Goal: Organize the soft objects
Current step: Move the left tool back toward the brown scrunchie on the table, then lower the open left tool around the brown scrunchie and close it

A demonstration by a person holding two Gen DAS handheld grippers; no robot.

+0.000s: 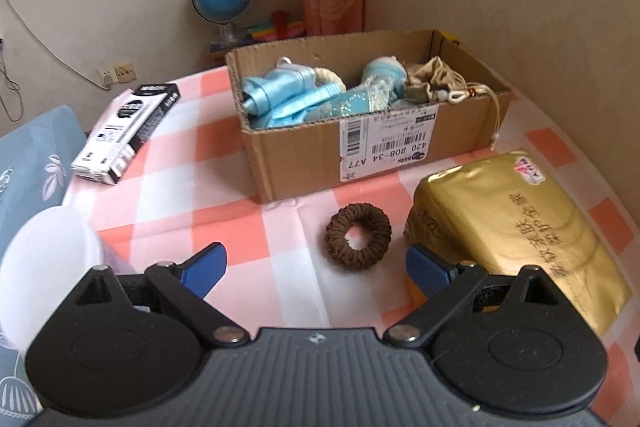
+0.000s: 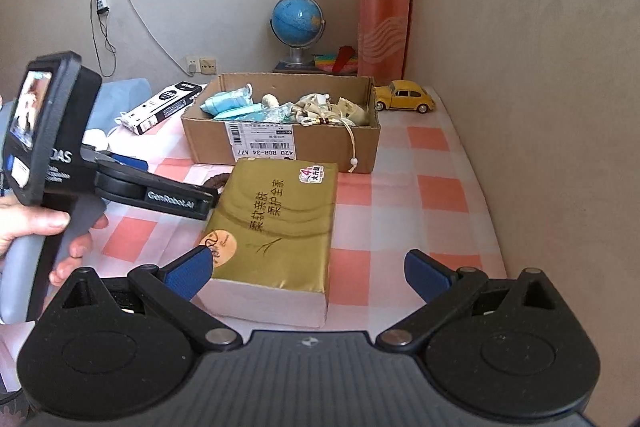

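Note:
A brown hair scrunchie (image 1: 358, 235) lies on the pink-and-white checked cloth (image 1: 248, 203), just in front of my open, empty left gripper (image 1: 316, 269). Behind it stands a cardboard box (image 1: 400, 143) holding light blue fabric (image 1: 288, 103) and a beige drawstring pouch (image 1: 434, 81). A gold tissue pack (image 1: 516, 227) lies to the scrunchie's right. In the right wrist view my right gripper (image 2: 310, 275) is open and empty, with the tissue pack (image 2: 276, 223) between and ahead of its fingers. The box (image 2: 280, 143) is beyond, and the scrunchie (image 2: 216, 181) is mostly hidden by the left gripper's body (image 2: 120, 183).
A black-and-white carton (image 1: 128, 135) lies left of the box. A white round lid (image 1: 48, 259) and a blue pillow (image 1: 28, 163) are at the left edge. A yellow toy car (image 2: 404, 95) sits right of the box. A globe (image 2: 298, 23) and a curtain stand behind.

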